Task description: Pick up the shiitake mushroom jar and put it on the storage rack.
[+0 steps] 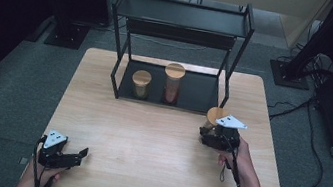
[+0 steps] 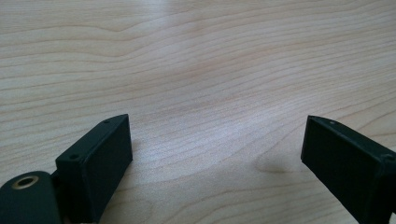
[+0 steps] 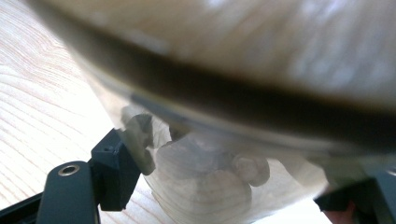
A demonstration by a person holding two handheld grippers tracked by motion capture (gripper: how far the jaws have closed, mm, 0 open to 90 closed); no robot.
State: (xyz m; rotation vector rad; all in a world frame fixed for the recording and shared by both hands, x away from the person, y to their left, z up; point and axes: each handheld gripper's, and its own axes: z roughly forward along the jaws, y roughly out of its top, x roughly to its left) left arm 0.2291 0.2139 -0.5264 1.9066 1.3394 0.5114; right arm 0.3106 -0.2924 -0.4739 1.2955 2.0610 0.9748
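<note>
- The right gripper (image 1: 213, 130) was on the right side of the table (image 1: 152, 172), just in front of the black shelf rack (image 1: 181, 22).
- Its jaws were closed tight around a glass jar with a wooden lid (image 1: 214, 115). In the right gripper view, the jar (image 3: 210, 186) sat between the two black jaws, with pale lumpy bits inside it.
- The jar was close to the right leg of the rack, near its bottom tray (image 1: 200, 94).
- Two more jars stood on that tray. A short jar (image 1: 141, 84) was on the left and a tall jar (image 1: 173, 83) was just to its right.
- The left gripper (image 1: 79, 154) was at the near left corner of the table, held by the person's left hand (image 1: 37, 179).
- Its jaws were wide apart with nothing between them. In the left gripper view, the bare wood of the table (image 2: 201, 70) showed between them.
</note>
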